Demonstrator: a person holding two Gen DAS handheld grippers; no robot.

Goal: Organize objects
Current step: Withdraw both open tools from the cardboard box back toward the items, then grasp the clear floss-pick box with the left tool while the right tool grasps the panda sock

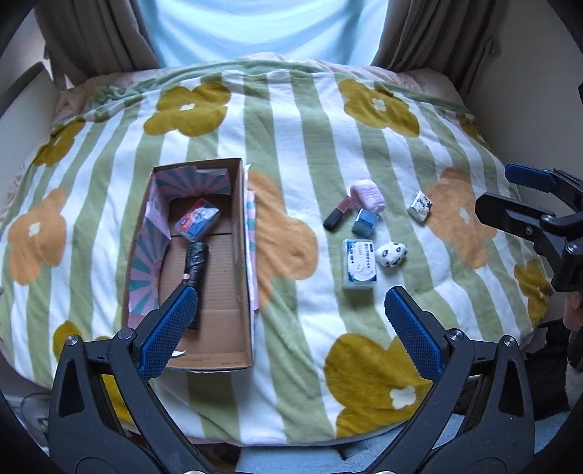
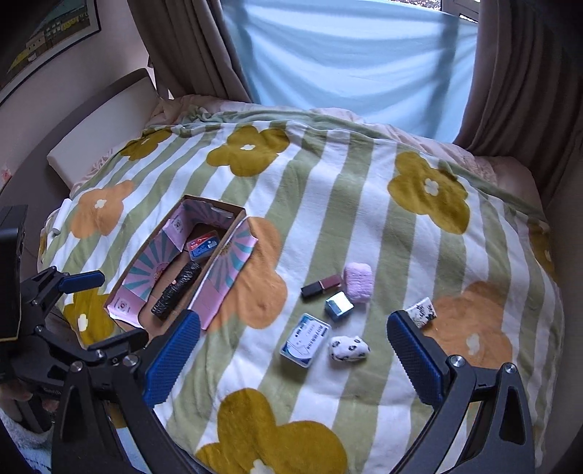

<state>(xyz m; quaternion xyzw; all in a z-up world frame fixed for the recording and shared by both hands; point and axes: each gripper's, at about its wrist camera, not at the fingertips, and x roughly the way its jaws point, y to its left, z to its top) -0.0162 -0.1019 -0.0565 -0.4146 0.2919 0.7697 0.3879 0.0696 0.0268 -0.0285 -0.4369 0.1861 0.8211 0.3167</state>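
Note:
An open cardboard box [image 1: 240,233] [image 2: 233,213] lies on the bed and holds a black roll [image 1: 196,262] [image 2: 176,288] and a blue-red pack [image 1: 198,220] [image 2: 202,247]. To its right lie a lipstick [image 1: 337,213] [image 2: 320,286], a pink fluffy case [image 1: 368,197] [image 2: 359,282], a small blue box [image 1: 364,221] [image 2: 339,305], a white-blue packet [image 1: 360,268] [image 2: 305,340], a spotted white pouch [image 1: 391,254] [image 2: 349,348] and a patterned white pack [image 1: 419,206] [image 2: 422,311]. My left gripper [image 1: 291,313] and right gripper [image 2: 293,346] are both open and empty, hovering near the bed's front edge.
A striped flower blanket [image 1: 291,146] [image 2: 328,182] covers the bed. Brown curtains [image 2: 175,47] and a pale blue drape [image 1: 262,29] hang behind. A white headboard cushion [image 2: 98,131] stands at the left. The right gripper shows at the right edge [image 1: 528,215], the left one at the left edge [image 2: 83,310].

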